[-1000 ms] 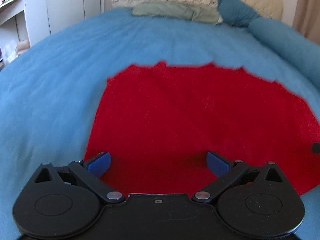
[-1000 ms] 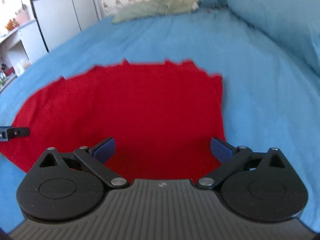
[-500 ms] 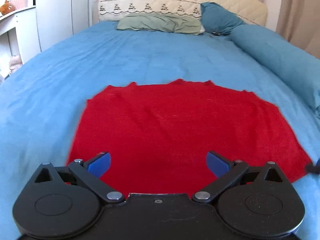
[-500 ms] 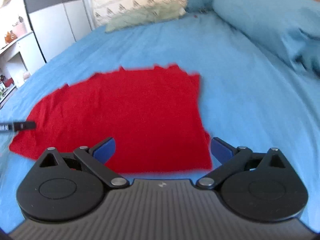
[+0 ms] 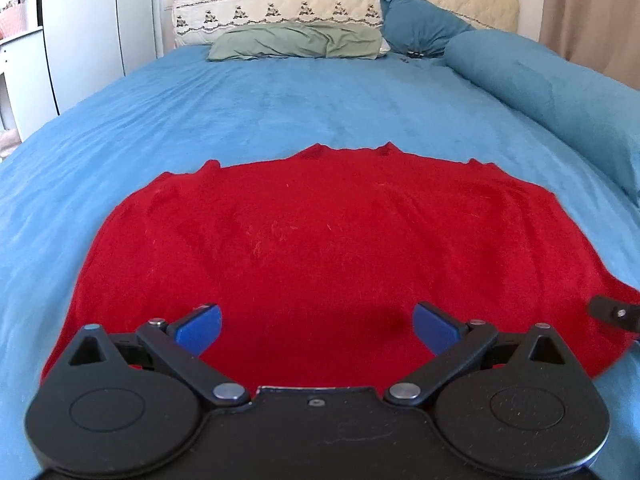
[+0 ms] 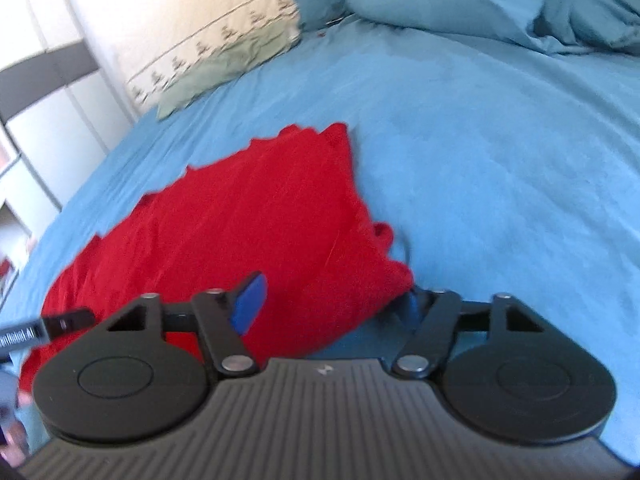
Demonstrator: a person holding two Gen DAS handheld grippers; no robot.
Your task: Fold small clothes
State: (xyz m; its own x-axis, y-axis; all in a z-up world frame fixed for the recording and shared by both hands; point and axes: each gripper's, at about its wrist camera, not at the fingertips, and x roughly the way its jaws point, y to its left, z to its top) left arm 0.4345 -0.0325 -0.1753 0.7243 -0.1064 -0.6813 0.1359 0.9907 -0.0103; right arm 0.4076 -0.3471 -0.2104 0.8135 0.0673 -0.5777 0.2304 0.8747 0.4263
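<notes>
A red garment lies spread flat on the blue bed. My left gripper hovers over its near edge, open, its blue pads wide apart with nothing between them. In the right wrist view the same garment runs off to the left. My right gripper is tilted at the garment's near right corner, its jaws closing. That corner lies bunched between them. One blue pad shows above the cloth; the other is mostly hidden under the corner. No firm pinch shows.
A green pillow and a teal pillow lie at the cream headboard. A rolled blue duvet runs along the bed's right side. White wardrobes stand at the left.
My right gripper rolled, moved to the garment's near right corner, and its jaws narrowed around it. My left gripper drew back, so more of the bed shows beyond the garment.
</notes>
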